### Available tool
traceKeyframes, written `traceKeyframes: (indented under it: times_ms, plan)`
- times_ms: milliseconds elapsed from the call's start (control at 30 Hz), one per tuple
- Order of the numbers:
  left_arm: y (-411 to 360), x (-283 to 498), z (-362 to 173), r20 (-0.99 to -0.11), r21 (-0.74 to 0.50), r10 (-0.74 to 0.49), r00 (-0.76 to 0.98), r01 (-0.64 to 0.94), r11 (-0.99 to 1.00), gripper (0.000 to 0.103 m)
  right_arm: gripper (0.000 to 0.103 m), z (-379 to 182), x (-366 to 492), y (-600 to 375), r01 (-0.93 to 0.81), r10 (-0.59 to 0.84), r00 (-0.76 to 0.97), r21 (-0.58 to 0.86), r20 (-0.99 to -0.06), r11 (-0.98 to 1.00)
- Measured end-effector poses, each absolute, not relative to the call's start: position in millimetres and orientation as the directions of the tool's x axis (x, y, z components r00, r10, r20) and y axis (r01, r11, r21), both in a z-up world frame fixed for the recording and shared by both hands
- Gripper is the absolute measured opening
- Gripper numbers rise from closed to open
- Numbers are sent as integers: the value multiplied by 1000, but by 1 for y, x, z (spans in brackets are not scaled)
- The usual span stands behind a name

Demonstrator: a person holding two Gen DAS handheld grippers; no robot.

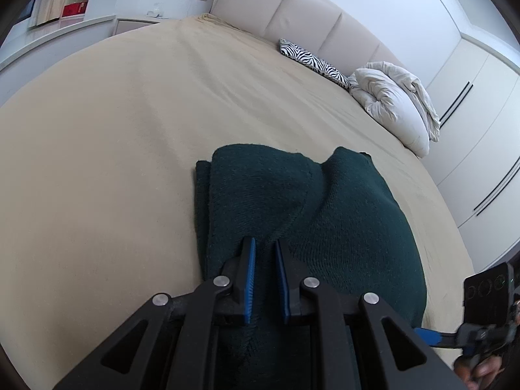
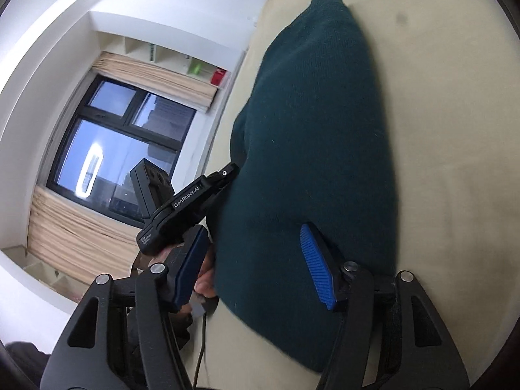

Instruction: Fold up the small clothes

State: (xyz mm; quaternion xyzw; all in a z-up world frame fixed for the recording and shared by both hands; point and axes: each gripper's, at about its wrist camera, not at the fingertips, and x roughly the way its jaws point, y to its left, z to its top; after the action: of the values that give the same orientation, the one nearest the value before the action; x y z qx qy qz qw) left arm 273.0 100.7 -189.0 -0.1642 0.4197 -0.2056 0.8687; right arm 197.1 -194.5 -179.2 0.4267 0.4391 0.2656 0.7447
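Observation:
A dark green knit garment [image 1: 325,221] lies partly folded on the beige bed [image 1: 113,162], its right part bulging up. My left gripper [image 1: 264,243] is shut on the near hem, with green cloth pinched between its blue pads. In the right wrist view the same garment [image 2: 312,130] runs away from me. My right gripper [image 2: 253,230] is open wide, and the garment's near end fills the space between its fingers. One pad [image 2: 317,266] rests over the knit; the other pad [image 2: 191,260] stands just off the cloth's left edge. The left gripper's black body [image 2: 185,208] sits beside that edge.
A zebra-print pillow [image 1: 312,60] and a bundled white duvet [image 1: 393,104] lie by the padded headboard [image 1: 292,9]. White wardrobe doors [image 1: 481,136] stand to the right. A window [image 2: 113,149] with a beige blind is beyond the bed's side. A person's hand [image 2: 204,279] shows behind the left pad.

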Motion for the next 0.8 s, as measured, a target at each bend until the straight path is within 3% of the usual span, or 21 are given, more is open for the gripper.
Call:
traceKeyframes:
  times_ms: [133, 267, 333, 533, 567, 600, 633, 700, 800]
  plan:
    - [103, 271, -190, -651, -471, -507, 565, 224, 853, 17, 61, -145, 145, -184, -88, 793, 470, 873, -388, 480]
    - [105, 272, -191, -639, -486, -521, 566, 228, 844, 17, 62, -178, 141, -161, -72, 777, 410, 832, -478, 550]
    - [110, 273, -193, -631, -504, -534, 562, 226, 833, 17, 51, -185, 137, -166, -74, 778, 448, 849, -440, 523]
    - [135, 266, -178, -600, -626, -590, 540, 143, 767, 18, 56, -143, 135, -160, -75, 745, 438, 806, -503, 587]
    - [143, 258, -169, -593, -623, -575, 564, 132, 771, 31, 57, -130, 131, -176, -91, 737, 463, 801, -492, 592]
    - [148, 253, -163, -593, -610, -555, 584, 125, 782, 53, 64, -122, 134, -185, -98, 724, 486, 792, -490, 602]
    - [155, 247, -156, -604, -590, -522, 602, 102, 801, 60, 74, -119, 132, -197, -99, 712, 503, 786, -490, 610]
    - [165, 245, -156, -625, -601, -518, 584, 64, 797, 63, 81, -111, 138, -213, -84, 673, 545, 766, -500, 638]
    - [172, 247, -165, -651, -640, -553, 520, 16, 768, 63, 82, -124, 151, -243, 21, 640, 542, 770, -545, 637]
